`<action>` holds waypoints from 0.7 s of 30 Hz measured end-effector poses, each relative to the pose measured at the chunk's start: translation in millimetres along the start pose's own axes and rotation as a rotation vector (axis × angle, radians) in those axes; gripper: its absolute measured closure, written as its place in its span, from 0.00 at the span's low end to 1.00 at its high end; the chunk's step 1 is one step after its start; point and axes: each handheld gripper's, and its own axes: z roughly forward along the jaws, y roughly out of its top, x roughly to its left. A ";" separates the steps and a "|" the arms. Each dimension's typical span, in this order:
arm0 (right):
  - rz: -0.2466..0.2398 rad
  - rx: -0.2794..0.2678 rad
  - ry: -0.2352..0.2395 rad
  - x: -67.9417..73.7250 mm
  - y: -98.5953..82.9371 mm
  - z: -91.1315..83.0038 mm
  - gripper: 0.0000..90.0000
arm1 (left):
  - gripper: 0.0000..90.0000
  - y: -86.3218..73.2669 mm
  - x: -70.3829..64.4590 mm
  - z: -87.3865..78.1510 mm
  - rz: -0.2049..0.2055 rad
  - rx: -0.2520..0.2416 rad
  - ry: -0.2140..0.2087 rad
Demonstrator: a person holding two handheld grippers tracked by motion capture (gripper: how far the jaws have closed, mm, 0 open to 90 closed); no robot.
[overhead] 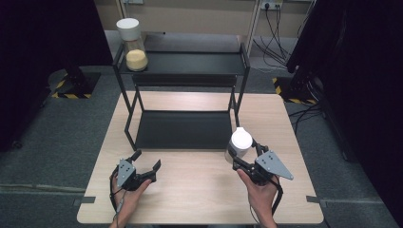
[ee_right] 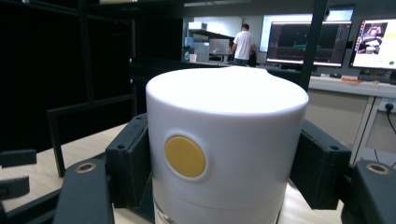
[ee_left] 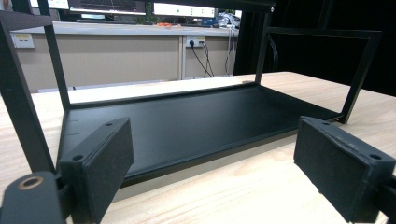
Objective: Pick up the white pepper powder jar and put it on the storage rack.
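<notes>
— Where is the white-lidded jar [ee_right: 226, 140]?
— Between the jaws of the right gripper [overhead: 247, 159], which pinch its lid from both sides. It stands near the right edge of the table [overhead: 199, 199], just beside the front right corner of the black rack [overhead: 185, 130].
— And the left gripper [overhead: 145, 166]?
— Its jaws are spread, holding nothing, near the table's front left corner, facing the rack's lower shelf. A second jar [overhead: 133, 45] stands on the upper shelf, left end.

The right gripper [ee_right: 224, 163] has both black jaws pressed against the white lid [ee_right: 227, 135] of a jar. A round yellow button [ee_right: 185, 156] on the lid faces the camera.
</notes>
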 end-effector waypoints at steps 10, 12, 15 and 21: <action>-0.029 -0.027 0.000 -1.2 22.1 10.6 0.34 | 0.13 -0.3 -0.2 -0.2 -0.002 -0.002 0.003; -0.032 -0.034 -0.001 -1.4 26.0 12.6 0.34 | 0.13 -0.2 -0.4 -0.1 0.000 -0.001 0.003; -0.041 -0.042 -0.001 -1.8 31.5 15.8 0.34 | 0.13 -0.1 -0.7 -0.1 0.002 -0.001 0.003; -0.035 -0.057 -0.007 -3.3 41.2 23.0 0.34 | 0.13 -0.3 -0.7 -0.2 0.002 -0.002 0.004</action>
